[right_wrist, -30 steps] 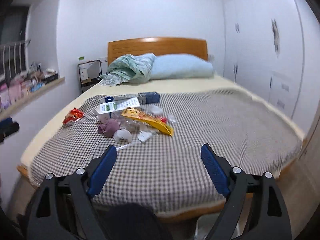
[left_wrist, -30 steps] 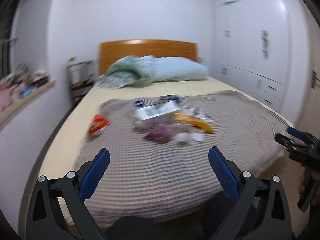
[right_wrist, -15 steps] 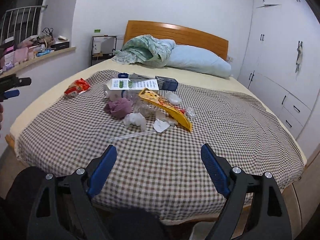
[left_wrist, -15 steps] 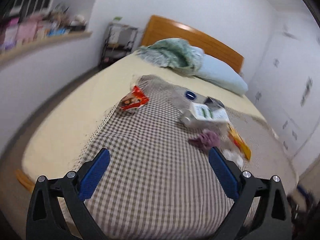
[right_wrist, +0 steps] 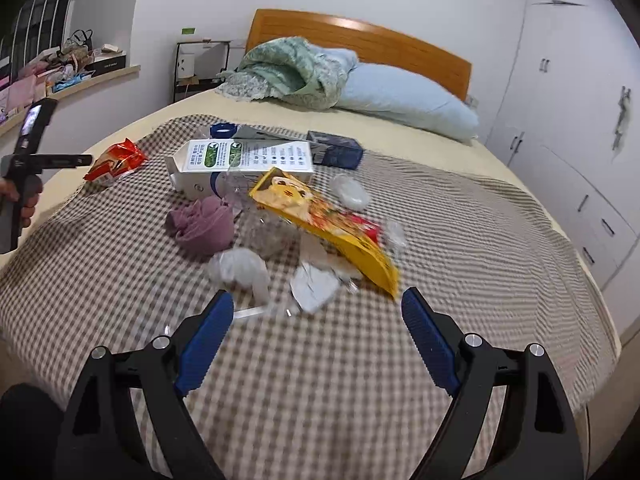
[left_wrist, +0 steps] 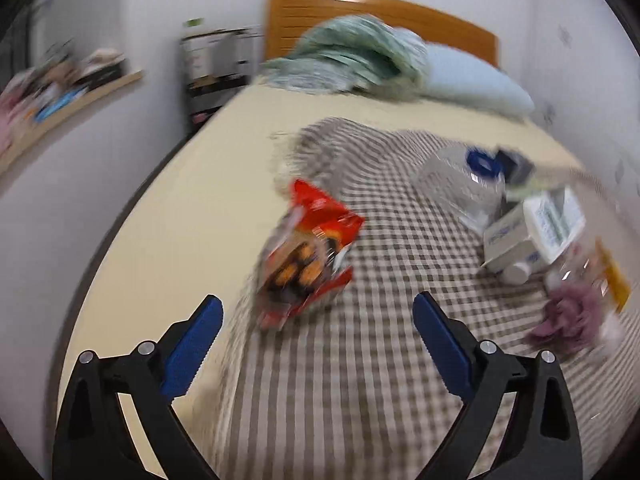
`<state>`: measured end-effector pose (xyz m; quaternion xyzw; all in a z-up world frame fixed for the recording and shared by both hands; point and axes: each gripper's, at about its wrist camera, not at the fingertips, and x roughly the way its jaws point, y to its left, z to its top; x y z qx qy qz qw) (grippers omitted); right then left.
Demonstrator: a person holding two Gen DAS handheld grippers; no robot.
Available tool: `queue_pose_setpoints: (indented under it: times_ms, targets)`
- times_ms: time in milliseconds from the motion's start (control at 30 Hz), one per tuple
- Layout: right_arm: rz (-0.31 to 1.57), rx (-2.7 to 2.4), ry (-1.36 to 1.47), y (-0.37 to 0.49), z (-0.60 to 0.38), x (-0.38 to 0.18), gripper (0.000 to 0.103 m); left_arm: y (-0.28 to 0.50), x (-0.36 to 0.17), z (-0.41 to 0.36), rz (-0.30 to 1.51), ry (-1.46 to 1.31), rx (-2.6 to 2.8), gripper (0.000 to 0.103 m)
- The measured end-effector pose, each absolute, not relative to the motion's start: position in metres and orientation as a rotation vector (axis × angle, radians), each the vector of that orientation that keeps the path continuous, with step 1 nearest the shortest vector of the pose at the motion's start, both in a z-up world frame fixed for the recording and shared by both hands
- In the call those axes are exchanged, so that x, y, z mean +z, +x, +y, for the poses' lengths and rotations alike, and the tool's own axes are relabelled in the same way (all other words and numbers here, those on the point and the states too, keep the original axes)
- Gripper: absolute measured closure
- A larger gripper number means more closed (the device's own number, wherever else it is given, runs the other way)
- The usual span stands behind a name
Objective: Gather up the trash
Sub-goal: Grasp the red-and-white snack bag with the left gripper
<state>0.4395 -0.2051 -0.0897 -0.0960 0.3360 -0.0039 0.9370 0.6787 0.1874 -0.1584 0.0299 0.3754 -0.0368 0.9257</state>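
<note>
Nearest, left gripper (left_wrist: 314, 322) closing slightly yet wide apart, nothing between the blue pads; right gripper (right_wrist: 316, 316) spread wide, empty. Just beyond the left one, crinkled red foil snack bag (left_wrist: 308, 248) at the edge of the brown-and-white checked blanket (left_wrist: 360, 380). Ahead of the right, crumpled white tissue (right_wrist: 240, 266), long yellow snack packet (right_wrist: 324, 220), white milk carton (right_wrist: 244, 158). Risk: pinching blanket with the flat bag, dragging the whole litter pile; thin foil slipping out.

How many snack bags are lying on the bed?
2: a red snack bag at the checked blanket's left edge, and a yellow snack bag in the middle pile. Others may be hidden underneath.
</note>
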Motion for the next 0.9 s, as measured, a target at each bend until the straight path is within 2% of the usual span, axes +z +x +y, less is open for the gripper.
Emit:
queue_pose_setpoints:
  times_ms: [67,133,167,200,267,367,400,533,733,900]
  targets:
    - [0.688,0.021,-0.189,0.46,-0.198,-0.092,0.021,0.704,-0.174,0.171,0.774,0.225,-0.09,0.014]
    - [0.676,0.057,-0.178,0.471,-0.193,-0.091,0.021,0.718,-0.185,0.169,0.803,0.296,-0.095,0.025]
    - [0.67,0.071,-0.175,0.476,-0.191,-0.091,0.021,0.725,-0.192,0.172,0.818,0.304,-0.111,0.037]
    - [0.668,0.081,-0.176,0.481,-0.189,-0.093,0.021,0.729,-0.195,0.174,0.824,0.299,-0.126,0.055]
    - [0.678,0.096,-0.173,0.491,-0.186,-0.099,0.021,0.728,-0.198,0.178,0.816,0.297,-0.16,0.063]
    - [0.697,0.102,-0.154,0.497,-0.186,-0.105,0.021,0.719,-0.197,0.178,0.819,0.316,-0.179,0.089]
    - [0.701,0.105,-0.141,0.496,-0.186,-0.105,0.021,0.715,-0.193,0.175,0.812,0.328,-0.171,0.093]
    - [0.692,0.101,-0.11,0.481,-0.193,-0.097,0.021,0.677,-0.159,0.161,0.74,0.305,-0.159,0.094]
    - [0.678,0.046,-0.057,0.456,-0.217,-0.077,0.021,0.581,-0.079,0.137,0.58,0.124,-0.199,0.094]
    - [0.689,0.043,0.084,0.455,-0.241,-0.072,0.021,0.535,-0.053,0.117,0.547,0.055,-0.228,0.094]
